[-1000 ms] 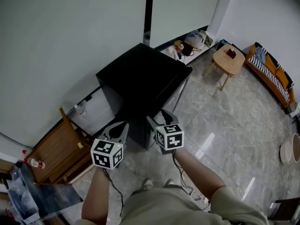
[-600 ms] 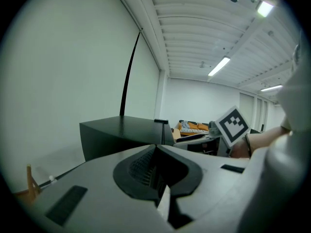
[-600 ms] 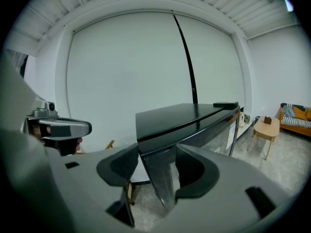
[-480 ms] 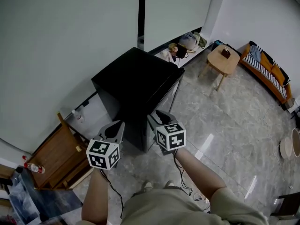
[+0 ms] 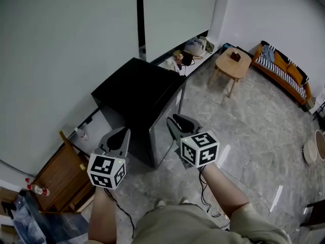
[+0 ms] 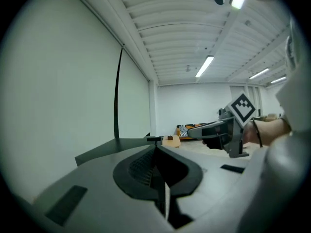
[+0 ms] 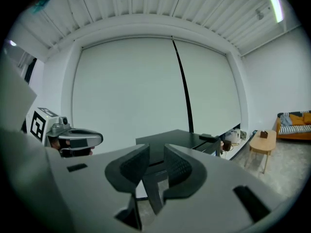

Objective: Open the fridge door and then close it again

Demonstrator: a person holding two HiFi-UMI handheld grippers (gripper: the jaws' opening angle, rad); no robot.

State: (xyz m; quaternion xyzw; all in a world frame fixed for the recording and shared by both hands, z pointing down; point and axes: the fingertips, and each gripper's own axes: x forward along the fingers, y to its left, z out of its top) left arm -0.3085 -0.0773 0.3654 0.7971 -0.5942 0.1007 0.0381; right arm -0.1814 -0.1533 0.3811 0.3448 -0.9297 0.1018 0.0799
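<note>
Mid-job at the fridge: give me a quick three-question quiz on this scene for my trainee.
1. True or false: the left gripper grips the black fridge by its door.
2. In the head view, which stands between the fridge and the orange sofa? A a round wooden table; B a ladder; C a bicycle.
3. Fill in: between the right gripper jaws there is ____.
Key: 1 false, it is shut and holds nothing. 2 A. 3 nothing; these jaws have just been closing, and a narrow gap remains.
</note>
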